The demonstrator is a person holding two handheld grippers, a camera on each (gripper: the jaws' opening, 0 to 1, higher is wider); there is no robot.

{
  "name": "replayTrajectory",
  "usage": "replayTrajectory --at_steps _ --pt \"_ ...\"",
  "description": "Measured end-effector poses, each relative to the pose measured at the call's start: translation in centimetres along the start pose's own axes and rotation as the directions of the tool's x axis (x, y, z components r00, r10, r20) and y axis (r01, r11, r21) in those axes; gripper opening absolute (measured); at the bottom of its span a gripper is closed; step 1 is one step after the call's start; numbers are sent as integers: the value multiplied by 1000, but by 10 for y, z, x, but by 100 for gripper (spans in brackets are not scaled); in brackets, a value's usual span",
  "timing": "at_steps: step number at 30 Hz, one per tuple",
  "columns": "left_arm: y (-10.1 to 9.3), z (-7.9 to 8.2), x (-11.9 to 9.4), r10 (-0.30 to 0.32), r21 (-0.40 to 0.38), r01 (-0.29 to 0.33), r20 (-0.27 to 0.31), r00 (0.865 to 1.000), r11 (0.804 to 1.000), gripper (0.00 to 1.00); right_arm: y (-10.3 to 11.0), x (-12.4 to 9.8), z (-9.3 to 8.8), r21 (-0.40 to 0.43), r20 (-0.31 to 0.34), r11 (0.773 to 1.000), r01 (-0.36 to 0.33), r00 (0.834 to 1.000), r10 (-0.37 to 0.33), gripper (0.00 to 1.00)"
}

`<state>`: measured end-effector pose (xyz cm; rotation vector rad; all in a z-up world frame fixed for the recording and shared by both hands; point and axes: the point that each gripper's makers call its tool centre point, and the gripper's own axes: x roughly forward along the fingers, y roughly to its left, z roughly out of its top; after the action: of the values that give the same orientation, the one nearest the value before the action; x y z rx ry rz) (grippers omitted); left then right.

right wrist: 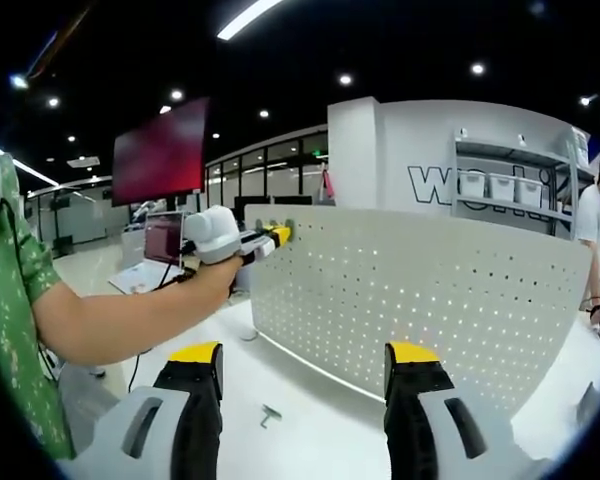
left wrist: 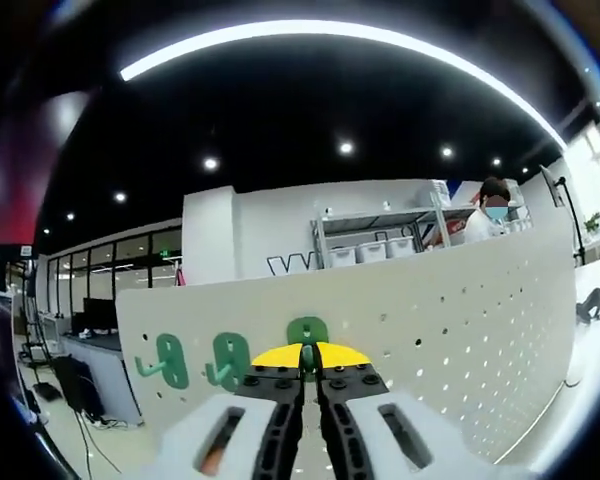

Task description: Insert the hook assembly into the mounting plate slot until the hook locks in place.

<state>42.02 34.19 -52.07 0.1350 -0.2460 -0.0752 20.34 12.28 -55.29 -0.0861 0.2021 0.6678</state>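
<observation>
Between the closed jaws of the left gripper (left wrist: 310,375), a small green hook (left wrist: 307,332) is pinched against the white pegboard plate (left wrist: 460,330). It looks light, rigid plastic, best held by its flat base. The right gripper (right wrist: 305,375) hangs wide, holding nothing.

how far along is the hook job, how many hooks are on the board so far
Done: two green plastic hooks already sit on the white perforated mounting board. In hand: the left tongs, shut on a third green hook, hold it against the board's upper edge. Left: whether it has locked is not visible. The right tongs are open and empty, and a small metal part lies on the white table.
</observation>
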Motion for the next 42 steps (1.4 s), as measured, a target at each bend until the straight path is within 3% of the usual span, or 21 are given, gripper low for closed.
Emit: replayTrajectory --at_steps 3,5,6,10,12,14,18,20,42 --pt "1 0 2 4 32 -4 -3 1000 999 4 0 0 -1 -1 -3 1000 1 1000 -1 66" --pt "0 0 2 7 152 -5 -10 1000 988 4 0 1 -1 0 -4 1000 -1 1000 1 66" --pt "0 -1 3 7 167 -4 -11 1000 986 4 0 1 -1 0 -4 1000 -2 1000 2 66" --pt "2 -4 4 3 86 -2 -22 1000 996 4 2 3 -1 -2 -7 1000 -10 1000 10 66" --pt "4 -9 5 -3 -82 2 -12 1000 997 4 3 3 -1 -4 -6 1000 -12 1000 12 66" --pt "4 -7 5 1 43 0 -17 1000 999 4 2 2 -1 -4 -6 1000 -9 1000 9 66" --pt "2 -9 7 -10 -12 10 -10 1000 1000 4 -1 1 -4 1 -12 1000 -3 1000 3 66" --pt "1 -8 5 -9 11 9 -8 1000 1000 4 0 1 -4 2 -10 1000 -5 1000 5 66" --pt "2 -19 2 -32 -59 29 -52 998 998 2 2 3 -1 4 -1 1000 -10 1000 10 66"
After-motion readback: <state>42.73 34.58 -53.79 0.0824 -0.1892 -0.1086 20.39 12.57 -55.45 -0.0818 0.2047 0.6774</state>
